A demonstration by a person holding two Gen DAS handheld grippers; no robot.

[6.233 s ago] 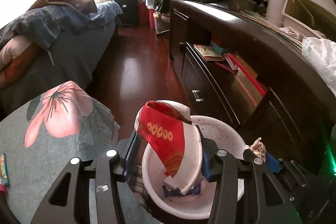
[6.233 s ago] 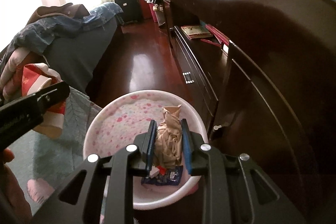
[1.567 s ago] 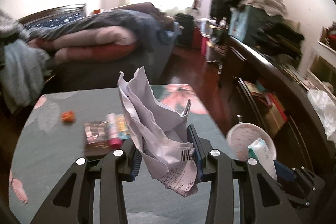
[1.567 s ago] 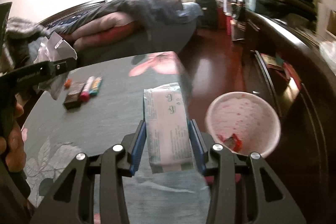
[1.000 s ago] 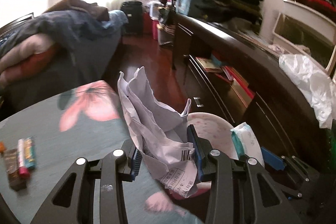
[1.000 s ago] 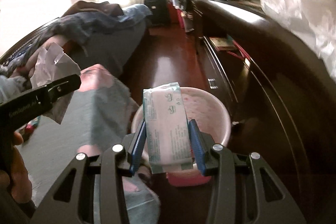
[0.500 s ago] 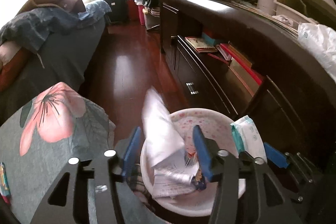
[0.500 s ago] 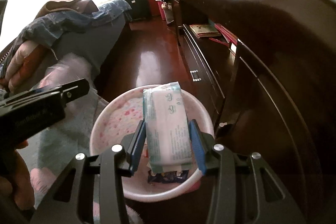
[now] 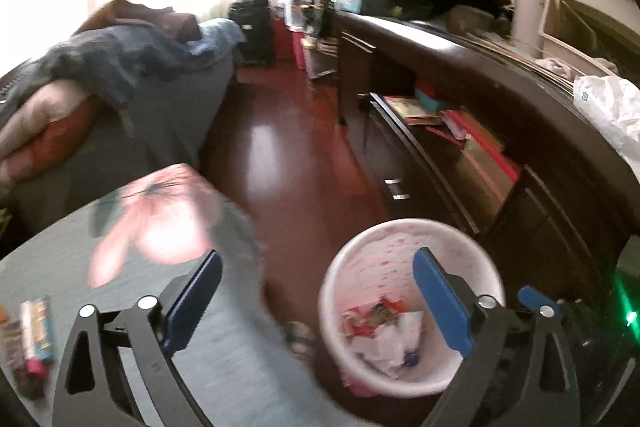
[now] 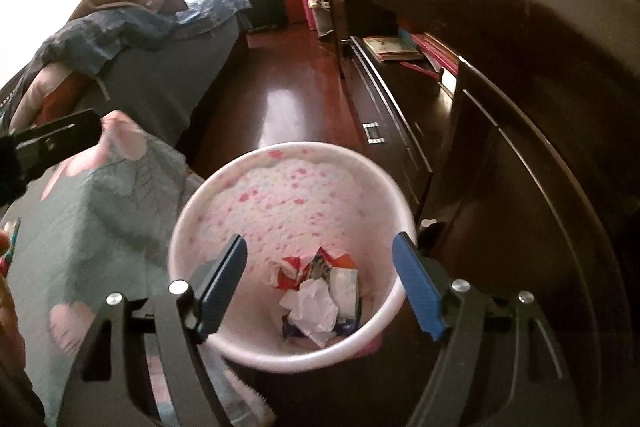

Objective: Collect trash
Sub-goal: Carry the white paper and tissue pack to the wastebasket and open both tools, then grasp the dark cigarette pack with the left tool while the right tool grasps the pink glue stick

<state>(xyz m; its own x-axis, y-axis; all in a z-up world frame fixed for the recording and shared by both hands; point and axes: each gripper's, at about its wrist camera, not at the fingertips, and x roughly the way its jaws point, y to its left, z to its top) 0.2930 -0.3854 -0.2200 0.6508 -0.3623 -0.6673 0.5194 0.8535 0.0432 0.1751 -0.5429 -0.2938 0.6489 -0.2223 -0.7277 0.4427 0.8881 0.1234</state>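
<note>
Worktop (image 9: 224, 355): near left in both views, under a grey cloth with pink flowers; blurred in the left view.
Leftovers (image 9: 34, 333): a few small packets and tubes at the far-left edge of the worktop, too blurred to name; likely trash not yet collected.
Left tool (image 9: 316, 301): a second ago it pinched crumpled paper; now its jaws are opening wide with nothing between them, and it sits over the gap between worktop and bin.
Bin (image 10: 188, 223): white with pink speckles, on the floor just right of the worktop, beside the dark cabinet (image 10: 520, 155).
Trash (image 10: 316, 291): in the bottom of the bin; the white crumpled paper lies on top of red and blue wrappers, and the wipes pack that the right tool held half a second ago lies at the right of the pile.
Right tool (image 10: 318, 285): right above the bin mouth, jaws opening, nothing between them.
Meaning: both loads look delivered, so both tools are free for another trip.
Hidden: the bin's base and near wall are behind the tool fingers; a small round thing on the floor left of the bin in the left view is too smeared to identify.
</note>
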